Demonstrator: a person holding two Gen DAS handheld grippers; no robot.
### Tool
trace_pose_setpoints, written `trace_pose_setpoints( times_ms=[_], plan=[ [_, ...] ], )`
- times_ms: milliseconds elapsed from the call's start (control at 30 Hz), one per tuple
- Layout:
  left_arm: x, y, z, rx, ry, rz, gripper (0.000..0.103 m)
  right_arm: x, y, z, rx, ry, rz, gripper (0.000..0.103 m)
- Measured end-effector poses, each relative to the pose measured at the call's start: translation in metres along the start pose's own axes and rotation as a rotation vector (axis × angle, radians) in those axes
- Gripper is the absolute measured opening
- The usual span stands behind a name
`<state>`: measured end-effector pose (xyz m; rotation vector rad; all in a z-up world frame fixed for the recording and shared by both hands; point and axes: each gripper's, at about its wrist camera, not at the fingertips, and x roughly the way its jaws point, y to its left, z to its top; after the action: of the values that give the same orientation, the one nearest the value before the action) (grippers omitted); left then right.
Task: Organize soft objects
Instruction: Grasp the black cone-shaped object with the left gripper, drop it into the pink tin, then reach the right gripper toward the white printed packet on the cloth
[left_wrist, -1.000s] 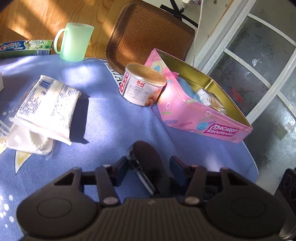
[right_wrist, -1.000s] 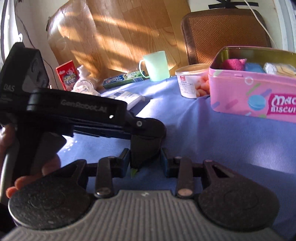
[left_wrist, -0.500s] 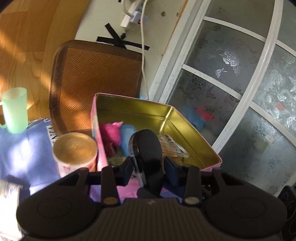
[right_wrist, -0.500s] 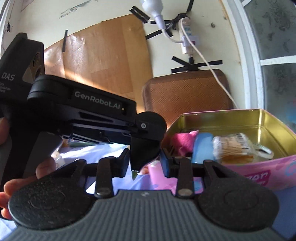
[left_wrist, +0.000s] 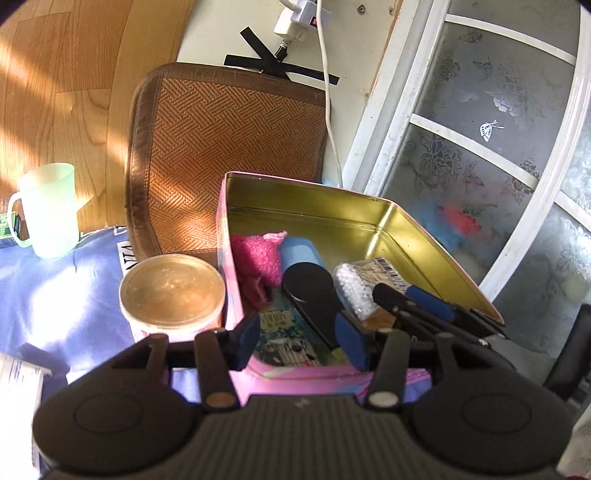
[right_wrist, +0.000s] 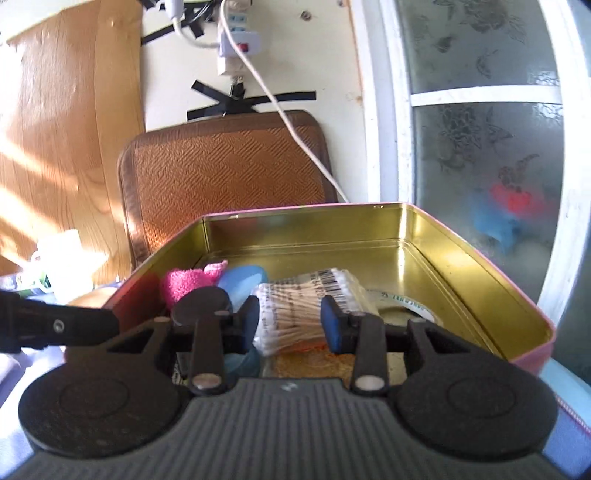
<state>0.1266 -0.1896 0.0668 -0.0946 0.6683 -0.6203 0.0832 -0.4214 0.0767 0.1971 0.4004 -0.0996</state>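
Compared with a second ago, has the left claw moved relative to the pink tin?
Yes. The left claw has come toward the pink tin: earlier it hung over the blue cloth short of the tin; now it sits over the tin's near end, its jaws opening with nothing pressed between them.

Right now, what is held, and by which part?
Nothing is gripped. The left gripper is opening its jaws; the black round-ended object stands loose between its fingers in the pink tin. The right gripper is empty.

Pale green mug (left_wrist: 46, 210) standing on blue-clothed worktop (left_wrist: 55, 295), near sealed round can (left_wrist: 172, 293). Beyond, woven brown chair back (left_wrist: 225, 155), taped power strip (right_wrist: 236, 48) with white cable (right_wrist: 295, 136), frosted patterned glass door (left_wrist: 491, 147).
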Motion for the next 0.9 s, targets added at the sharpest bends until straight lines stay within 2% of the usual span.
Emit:
trace_pose_setpoints(
  times_ms=[267, 467, 667, 900],
  plan=[
    [-0.039, -0.009, -0.017, 0.074, -0.045, 0.029, 0.048, -0.049, 0.008, -0.01, 0.078, -0.04, 0.061, 0.04],
    [-0.063, -0.008, -0.037, 0.119, -0.028, 0.114, 0.052, -0.072, 0.02, -0.019, 0.128, -0.026, 0.098, 0.04],
    [-0.079, 0.012, -0.059, 0.109, -0.004, 0.195, 0.053, -0.081, 0.039, -0.029, 0.11, 0.015, 0.134, 0.04],
    [-0.095, 0.042, -0.075, 0.064, 0.008, 0.247, 0.054, -0.084, 0.06, -0.033, 0.099, 0.04, 0.159, 0.04]
  ],
)
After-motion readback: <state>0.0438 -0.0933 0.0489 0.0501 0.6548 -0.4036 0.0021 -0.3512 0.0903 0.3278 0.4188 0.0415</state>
